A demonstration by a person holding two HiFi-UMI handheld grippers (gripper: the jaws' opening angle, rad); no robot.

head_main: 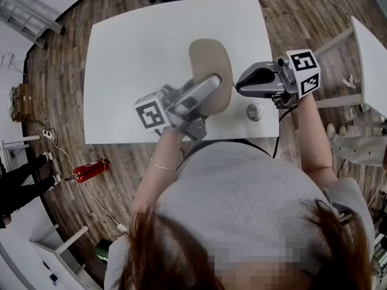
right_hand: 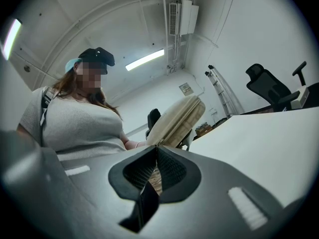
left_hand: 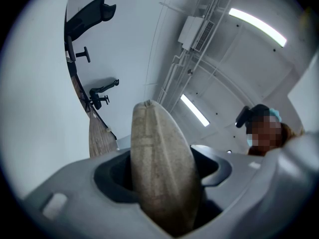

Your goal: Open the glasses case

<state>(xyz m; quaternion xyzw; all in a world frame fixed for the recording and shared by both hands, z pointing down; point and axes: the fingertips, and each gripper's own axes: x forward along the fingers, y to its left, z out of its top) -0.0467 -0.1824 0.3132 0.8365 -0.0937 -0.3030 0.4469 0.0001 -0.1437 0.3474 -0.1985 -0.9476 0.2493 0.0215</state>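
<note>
A beige fabric glasses case point(head_main: 211, 65) is held over the near edge of the white table point(head_main: 133, 47). My left gripper point(head_main: 208, 94) is shut on its near end, the jaws standing wide around its body point(left_hand: 160, 166). In the left gripper view the case stands on edge and points up and away. My right gripper point(head_main: 237, 87) comes in level from the right, its pads pressed together on the thin edge of the case point(right_hand: 180, 114), which rises tilted behind them. The right gripper point(right_hand: 156, 156) shows tan material in the slit between its pads.
A small round metal object point(head_main: 255, 111) lies on the table near its front right corner. A second white table point(head_main: 370, 53) stands to the right. A red object point(head_main: 91, 170) with a cable lies on the wooden floor at left. A black office chair point(right_hand: 269, 88) stands beyond the table.
</note>
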